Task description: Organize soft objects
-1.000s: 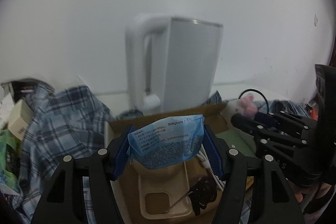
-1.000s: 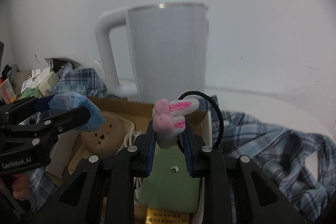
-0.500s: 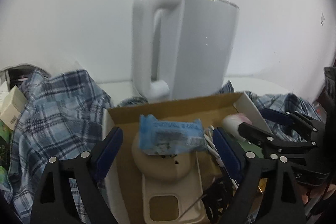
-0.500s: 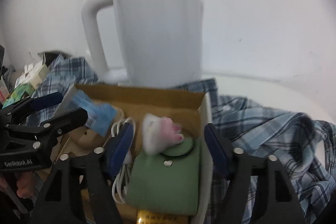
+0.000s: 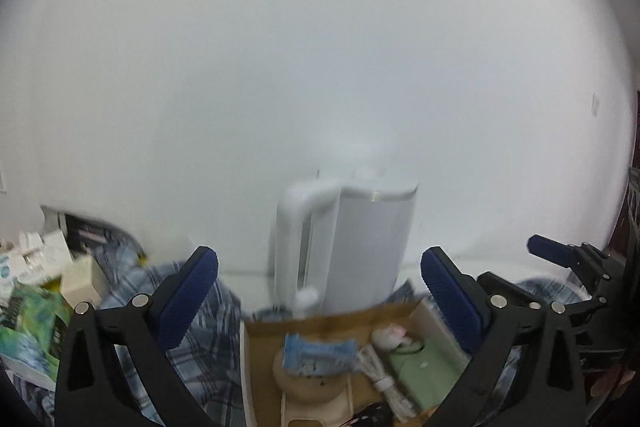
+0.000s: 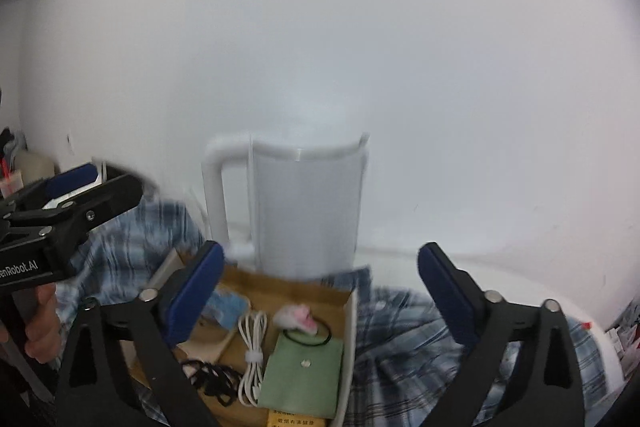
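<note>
Background: a plain white wall [image 6: 440,67] fills the upper part of both views; a white kettle [image 6: 308,207] with its handle to the left stands against it, just behind the box.
Surface: a blue plaid cloth [image 6: 420,343] lies rumpled around the box on both sides; small cartons [image 5: 44,267] are piled at far left in the left wrist view.
Box: an open cardboard box [image 6: 348,315] with pale side walls, holding all the items named below.
Blue packet: a soft, crinkled light-blue packet [image 5: 318,351] with printed text, lying flat on a round beige object [image 5: 308,385] at the left of the box.
Cable: a coiled white cable [image 6: 252,355], tied in the middle, beside a tangle of black cord [image 6: 212,383].
Plush bunny: a small white and pink plush bunny [image 6: 296,319] on a black hair tie [image 6: 308,337], resting at the upper edge of a green pouch [image 6: 304,375] on the right of the box.
Left gripper [image 5: 318,291]: jaws have just been opening; spread wide, nothing between them, above the box.
Right gripper [image 6: 320,291]: jaws have just been opening; spread wide, released, above the box.
</note>
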Motion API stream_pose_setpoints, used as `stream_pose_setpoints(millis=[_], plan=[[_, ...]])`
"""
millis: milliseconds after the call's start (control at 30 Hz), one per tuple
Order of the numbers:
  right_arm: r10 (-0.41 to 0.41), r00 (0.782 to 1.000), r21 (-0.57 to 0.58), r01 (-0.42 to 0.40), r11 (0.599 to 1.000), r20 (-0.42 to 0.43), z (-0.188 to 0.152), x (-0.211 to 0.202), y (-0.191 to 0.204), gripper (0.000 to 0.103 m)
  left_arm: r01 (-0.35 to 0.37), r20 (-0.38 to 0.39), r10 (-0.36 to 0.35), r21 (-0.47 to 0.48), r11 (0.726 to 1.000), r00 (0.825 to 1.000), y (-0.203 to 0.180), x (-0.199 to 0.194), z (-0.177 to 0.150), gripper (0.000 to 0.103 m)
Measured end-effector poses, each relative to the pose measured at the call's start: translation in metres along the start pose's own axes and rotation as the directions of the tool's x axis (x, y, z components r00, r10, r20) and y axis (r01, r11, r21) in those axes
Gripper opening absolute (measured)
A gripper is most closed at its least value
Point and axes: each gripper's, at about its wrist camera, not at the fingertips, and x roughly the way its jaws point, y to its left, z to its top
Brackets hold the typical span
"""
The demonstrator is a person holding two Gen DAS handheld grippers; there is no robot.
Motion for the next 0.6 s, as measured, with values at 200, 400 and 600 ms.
stream_pose_setpoints(millis=[200, 400, 600], plan=[[-0.04, 0.988, 0.014, 0.039, 0.999, 0.146, 0.023, -0.072, -0.003, 0.102, -0.013, 0.095, 0.01, 0.034, 0.999, 0.995, -0.009, -0.056, 0.027, 0.103], [0.004, 0.977, 0.054, -0.016, 0.998, 0.215, 0.012, -0.119, -0.001, 0.102, -0.028, 0.171, 0.025, 0.018, 0.999, 0.985, -0.011, -0.116, 0.018, 0.103], [-0.043, 0.972, 0.087, 0.024, 0.996, 0.229, -0.029, -0.151, 0.006, 0.102, 0.001, 0.155, -0.013, 0.076, 0.997, 0.988, -0.02, -0.16, -0.02, 0.103]])
